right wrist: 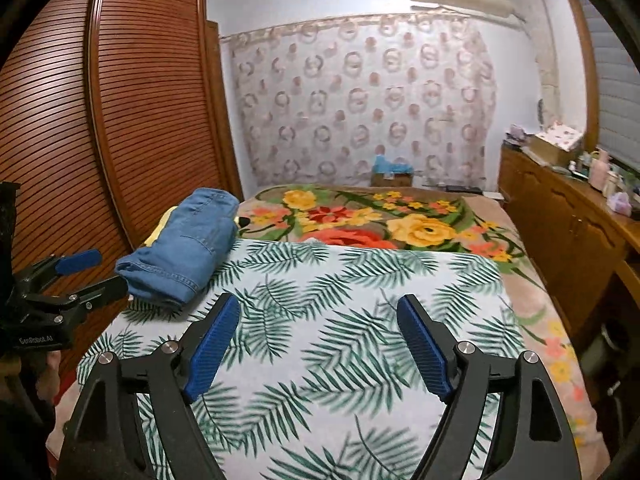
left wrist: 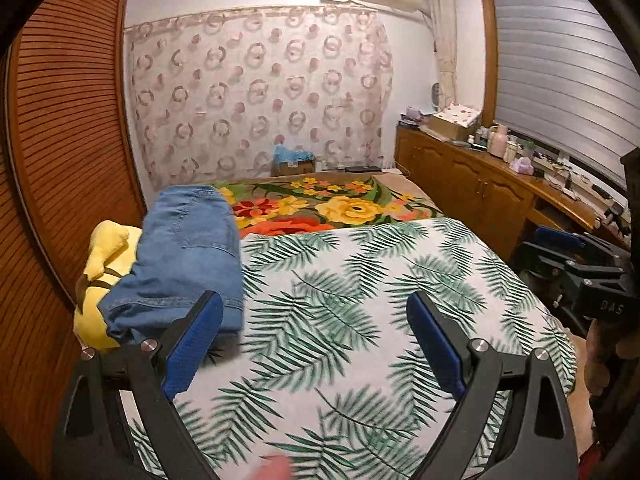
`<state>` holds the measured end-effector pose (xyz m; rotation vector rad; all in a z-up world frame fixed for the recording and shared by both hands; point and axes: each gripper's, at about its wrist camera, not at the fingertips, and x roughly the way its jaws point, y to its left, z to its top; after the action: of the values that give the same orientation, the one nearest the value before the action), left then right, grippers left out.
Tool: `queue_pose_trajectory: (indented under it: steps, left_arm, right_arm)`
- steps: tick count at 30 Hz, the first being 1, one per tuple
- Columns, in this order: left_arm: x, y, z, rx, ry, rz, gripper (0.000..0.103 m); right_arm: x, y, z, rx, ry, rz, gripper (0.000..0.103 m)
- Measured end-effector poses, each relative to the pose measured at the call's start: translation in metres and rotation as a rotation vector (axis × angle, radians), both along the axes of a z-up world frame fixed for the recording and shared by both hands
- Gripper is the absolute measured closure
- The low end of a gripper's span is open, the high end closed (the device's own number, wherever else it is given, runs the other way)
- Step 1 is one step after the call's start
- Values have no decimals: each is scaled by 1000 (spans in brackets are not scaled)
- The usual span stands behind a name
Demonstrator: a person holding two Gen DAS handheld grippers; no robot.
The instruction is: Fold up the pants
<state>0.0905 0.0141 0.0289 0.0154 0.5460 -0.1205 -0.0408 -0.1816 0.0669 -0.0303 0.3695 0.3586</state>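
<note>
Lying folded on the leaf-print sheet (right wrist: pixel 320 320), the jeans (right wrist: pixel 184 248) sit beside both empty grippers

The pants (right wrist: pixel 184 246) are blue denim jeans, already folded into a compact, chunky bundle with several layers stacked up. They're sitting at the left edge of the bed, partly on the white leaf-print sheet and partly on top of a yellow plush toy, so the bundle tilts a bit. A stitched back pocket faces up, and a hemmed edge with visible seam stitching points toward the near end. In the left wrist view the pants (left wrist: pixel 188 256) look the same.
</note>
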Motion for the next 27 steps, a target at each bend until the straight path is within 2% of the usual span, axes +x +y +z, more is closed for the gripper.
queue_pose_trajectory:
  steps: [3, 7, 15, 22, 27]
  left_arm:
    - [-9, -10, -1, -17, 2, -22, 10]
    - [-22, -19, 3, -1, -5, -17, 10]
    - [-43, -24, 27, -10, -47, 1, 10]
    - [-56, -21, 43, -2, -91, 16, 9]
    - [-58, -18, 47, -4, -102, 26, 9]
  right_arm:
    - [-16, -3, 0, 1, -4, -20, 20]
    - [-40, -5, 2, 9, -17, -39, 20]
    - [-72, -6, 18, 28, -68, -62, 20]
    - [-92, 0, 25, 35, -111, -77, 20]
    - [-93, 1, 18, 38, -124, -82, 20]
